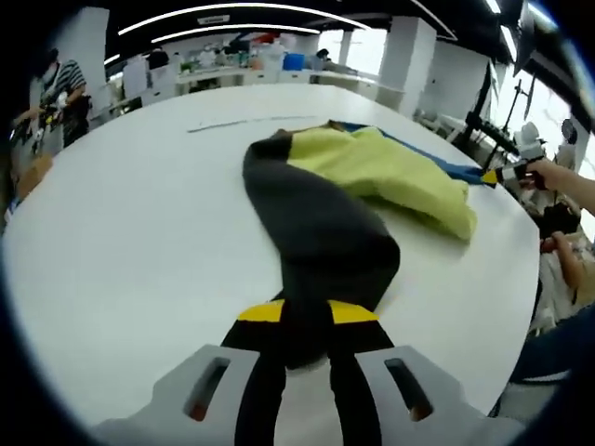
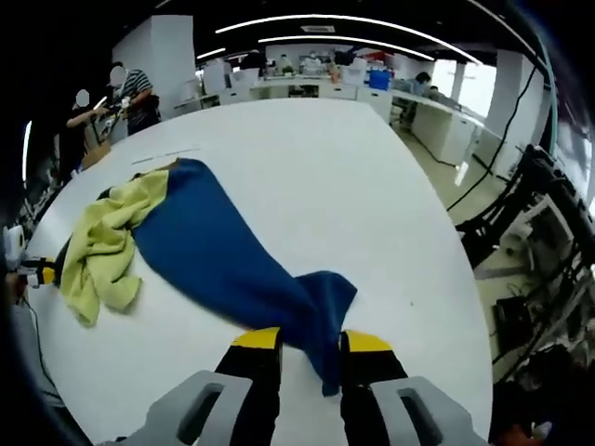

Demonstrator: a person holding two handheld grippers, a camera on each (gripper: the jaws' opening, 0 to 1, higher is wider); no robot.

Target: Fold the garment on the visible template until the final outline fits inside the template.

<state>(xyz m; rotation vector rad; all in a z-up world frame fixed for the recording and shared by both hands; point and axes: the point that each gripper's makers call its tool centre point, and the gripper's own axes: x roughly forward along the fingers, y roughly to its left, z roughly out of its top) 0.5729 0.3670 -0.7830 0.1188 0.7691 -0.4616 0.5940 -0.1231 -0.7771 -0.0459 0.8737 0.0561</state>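
A garment of dark grey [image 1: 321, 228], yellow-green [image 1: 390, 167] and blue [image 1: 446, 163] cloth lies crumpled on a round white table [image 1: 139, 232]. My left gripper [image 1: 307, 316] is shut on the end of the dark grey part. In the right gripper view the blue part [image 2: 223, 251] stretches from the yellow-green bunch [image 2: 102, 251] to my right gripper [image 2: 311, 342], which is shut on its end. The right gripper [image 1: 493, 176] also appears at the table's far right rim, and the left gripper [image 2: 42, 269] at the left edge. A thin dark line [image 1: 246, 123] marks the table beyond the garment.
The table's edge [image 2: 446, 279] curves close by, with stands and cables [image 2: 535, 214] on the floor past it. People stand at the back left [image 2: 130, 93]. Desks with clutter [image 1: 242, 70] line the far wall. A hand [image 1: 558, 177] holds the right gripper.
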